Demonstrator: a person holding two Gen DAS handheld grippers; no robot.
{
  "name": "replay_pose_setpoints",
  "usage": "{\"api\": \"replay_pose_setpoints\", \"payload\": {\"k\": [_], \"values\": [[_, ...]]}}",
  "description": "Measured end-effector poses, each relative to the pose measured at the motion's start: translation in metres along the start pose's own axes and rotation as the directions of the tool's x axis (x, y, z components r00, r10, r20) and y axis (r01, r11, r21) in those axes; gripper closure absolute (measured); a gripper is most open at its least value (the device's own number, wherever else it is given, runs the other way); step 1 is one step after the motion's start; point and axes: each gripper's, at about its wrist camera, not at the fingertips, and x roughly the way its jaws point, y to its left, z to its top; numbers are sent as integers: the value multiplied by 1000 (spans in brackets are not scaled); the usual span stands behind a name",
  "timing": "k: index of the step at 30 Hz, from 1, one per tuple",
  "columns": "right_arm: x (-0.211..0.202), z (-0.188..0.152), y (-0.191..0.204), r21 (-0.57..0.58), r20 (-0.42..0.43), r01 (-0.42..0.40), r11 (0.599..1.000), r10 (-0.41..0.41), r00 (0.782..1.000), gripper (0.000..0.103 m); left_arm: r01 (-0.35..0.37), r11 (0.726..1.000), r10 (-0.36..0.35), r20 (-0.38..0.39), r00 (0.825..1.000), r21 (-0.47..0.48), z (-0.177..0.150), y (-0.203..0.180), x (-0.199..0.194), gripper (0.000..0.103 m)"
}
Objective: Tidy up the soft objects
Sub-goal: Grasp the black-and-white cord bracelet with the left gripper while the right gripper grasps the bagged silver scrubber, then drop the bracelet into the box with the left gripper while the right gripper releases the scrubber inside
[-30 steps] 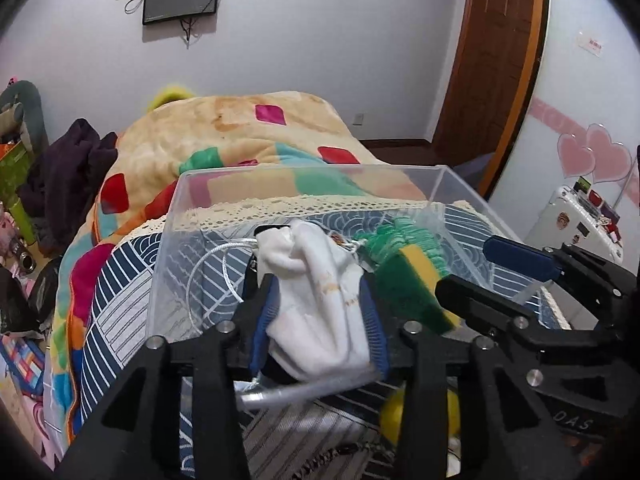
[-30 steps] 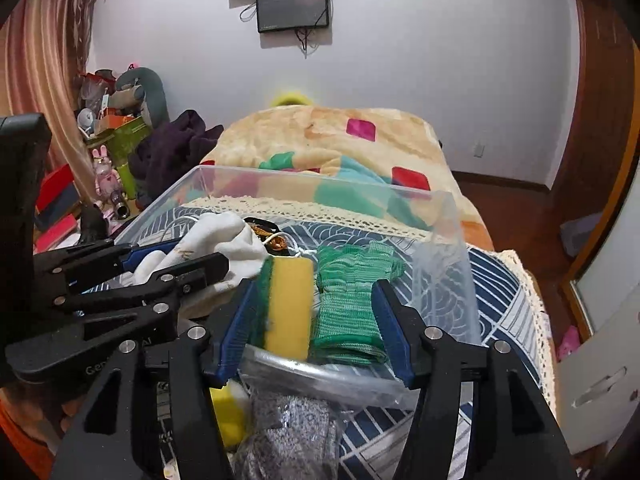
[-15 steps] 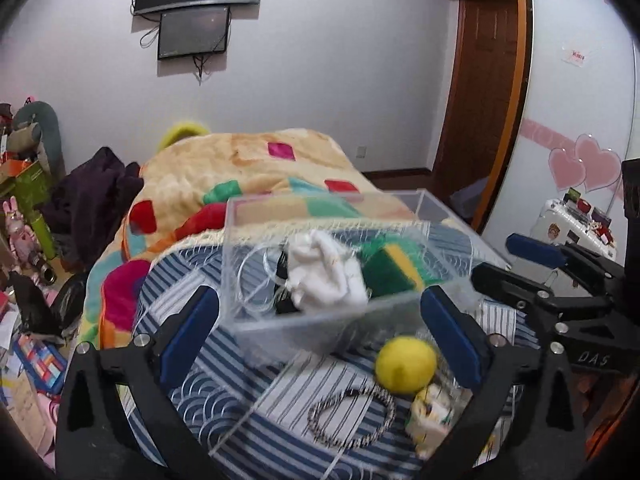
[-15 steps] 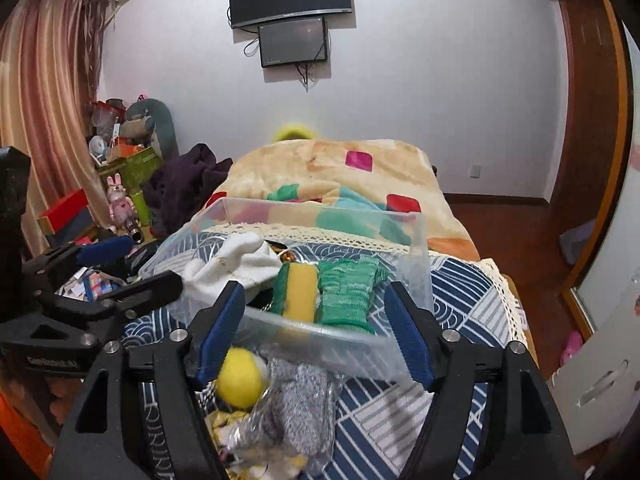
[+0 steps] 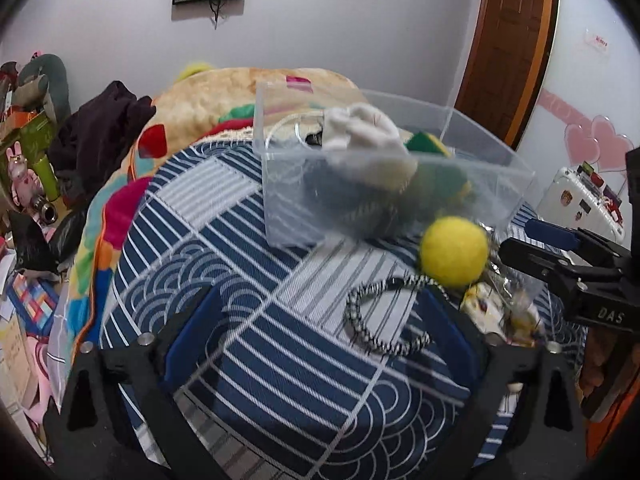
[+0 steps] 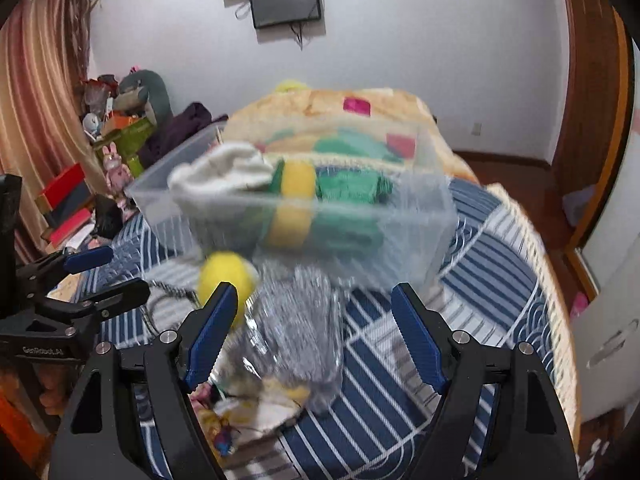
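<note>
With both sets of jaws spread and empty, the left gripper [image 5: 316, 344] and right gripper [image 6: 312, 332] eye the yellow ball [image 5: 454, 252], lower centre; next grab should lift it into the bin [image 5: 400, 200].

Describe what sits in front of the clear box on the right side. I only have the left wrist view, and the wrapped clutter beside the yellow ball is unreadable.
Observer: A grey knitted bundle in clear wrap lies in front of the clear box, right of the yellow ball.
Operator: Report the right gripper.
Observer: The right gripper is open, its fingers either side of that bundle, not closed on it.
Operator: List what's beyond the white cloth in the box.
Observer: A yellow-green sponge, then a green knitted piece to its right.
</note>
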Motion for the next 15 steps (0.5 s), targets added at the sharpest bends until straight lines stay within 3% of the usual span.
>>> {"api": "replay_pose_setpoints", "payload": {"k": [4, 10, 12, 15], "values": [[5, -8, -2, 18, -31, -17, 1000, 18, 999, 32, 11, 1000, -11, -20, 1000, 20, -5, -5, 5, 31], [9, -16, 4, 12, -71, -74, 997, 75, 995, 61, 12, 999, -12, -15, 1000, 53, -9, -14, 5, 74], [9, -17, 5, 7, -72, -83, 997, 83, 994, 65, 10, 998, -9, -12, 1000, 59, -10, -17, 4, 90], [5, -18, 4, 15, -55, -85, 996, 86, 995, 75, 12, 998, -12, 2, 1000, 64, -11, -20, 0, 95]]}}
